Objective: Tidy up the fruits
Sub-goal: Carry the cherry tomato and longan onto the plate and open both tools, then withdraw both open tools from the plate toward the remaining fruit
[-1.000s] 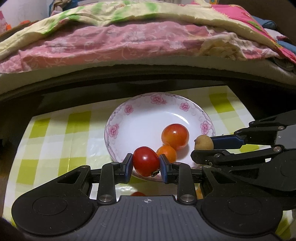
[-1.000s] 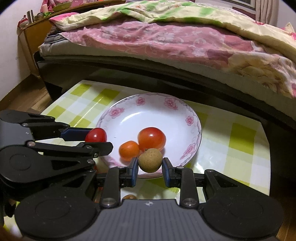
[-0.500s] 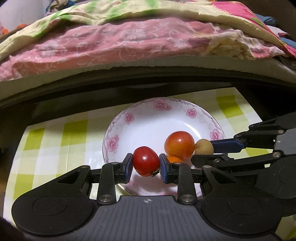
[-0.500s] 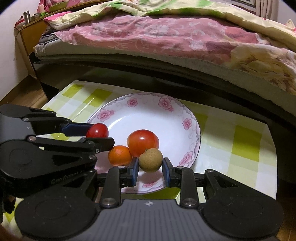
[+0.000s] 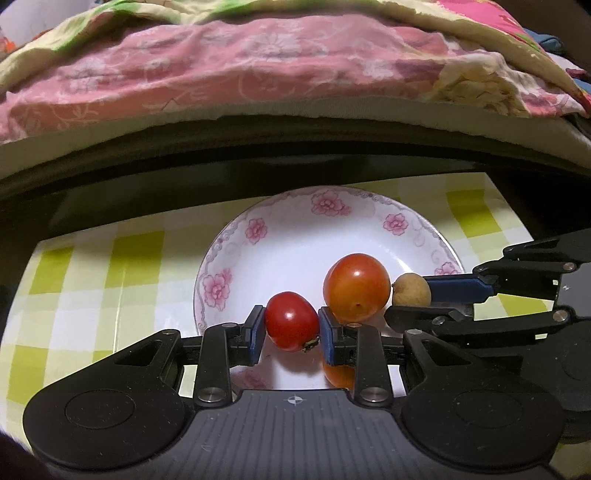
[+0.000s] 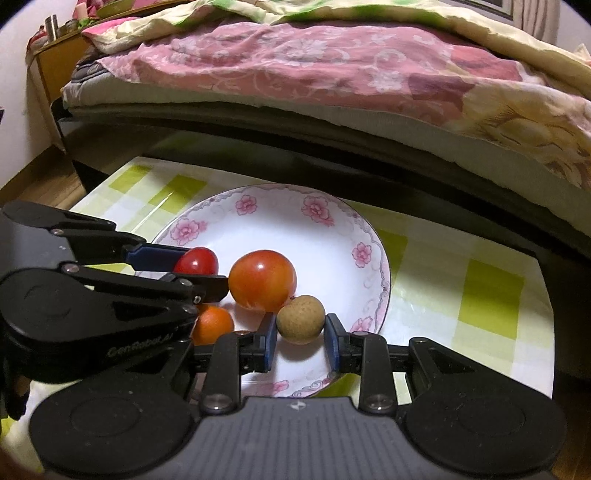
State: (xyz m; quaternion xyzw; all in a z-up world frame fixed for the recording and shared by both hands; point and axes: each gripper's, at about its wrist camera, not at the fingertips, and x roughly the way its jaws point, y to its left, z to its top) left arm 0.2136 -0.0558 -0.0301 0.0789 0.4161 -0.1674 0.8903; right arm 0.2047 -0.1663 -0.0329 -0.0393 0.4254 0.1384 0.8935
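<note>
- Fruits sit in a white plate (image 6: 369, 236) with pink flowers: a large tomato (image 6: 262, 278) and a small orange (image 6: 212, 325).
- Left gripper (image 5: 291, 328) is clamped on a small red tomato (image 5: 290, 319) over the plate.
- Right gripper (image 6: 301, 334) pinches a round brown fruit (image 6: 301, 317).
- Plate rests on a green-checked tablecloth (image 6: 491, 295), beside a bed (image 6: 332, 70) with pink floral bedding.

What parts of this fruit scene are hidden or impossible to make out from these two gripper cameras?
- Small orange fruit: left wrist view, mostly hidden behind the left gripper fingers.
- Plate: near rim hidden by gripper bodies in both views.
- Whether the red tomato or brown fruit touches the plate: not visible.
- Shelf items: right wrist view, too small.
</note>
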